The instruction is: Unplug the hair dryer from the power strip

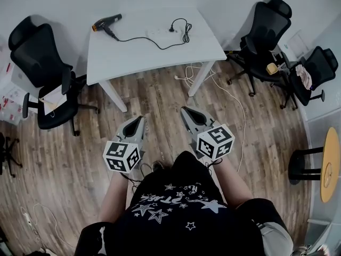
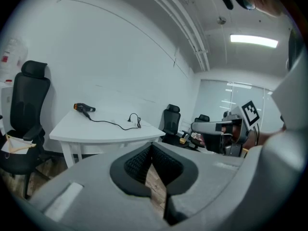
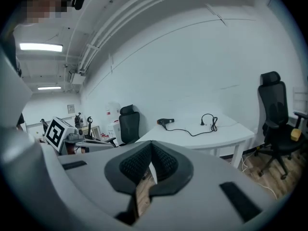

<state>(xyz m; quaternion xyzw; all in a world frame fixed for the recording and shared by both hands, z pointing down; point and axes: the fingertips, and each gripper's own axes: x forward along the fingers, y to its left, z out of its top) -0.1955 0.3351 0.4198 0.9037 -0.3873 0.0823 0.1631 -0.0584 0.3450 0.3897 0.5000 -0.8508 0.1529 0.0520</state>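
Stands well apart from the white tabletop [image 1: 154, 55], facing it at 12 o'clock across the wooden floor [image 1: 160, 97]. Holds the left tool [image 1: 141, 118] and the right tool [image 1: 184, 110] side by side in front of the body, both pointed toward 12 o'clock, near each other without touching. Shows the left tool's jaws pressed together in the left gripper view, with nothing between the pads. Shows the right tool's jaws likewise together and empty in the right gripper view. Finds the hair dryer [image 1: 106, 22] lying flat at the tabletop's 10 o'clock corner, orange tip toward 9 o'clock. Traces its black cord [image 1: 138, 39] toward 3 o'clock to the power strip [image 1: 159, 33], slack looped just beside. Leaves the plug's seating too small to judge. Takes in black office chairs [image 1: 45, 73] at 9 and 3 o'clock of the tabletop.
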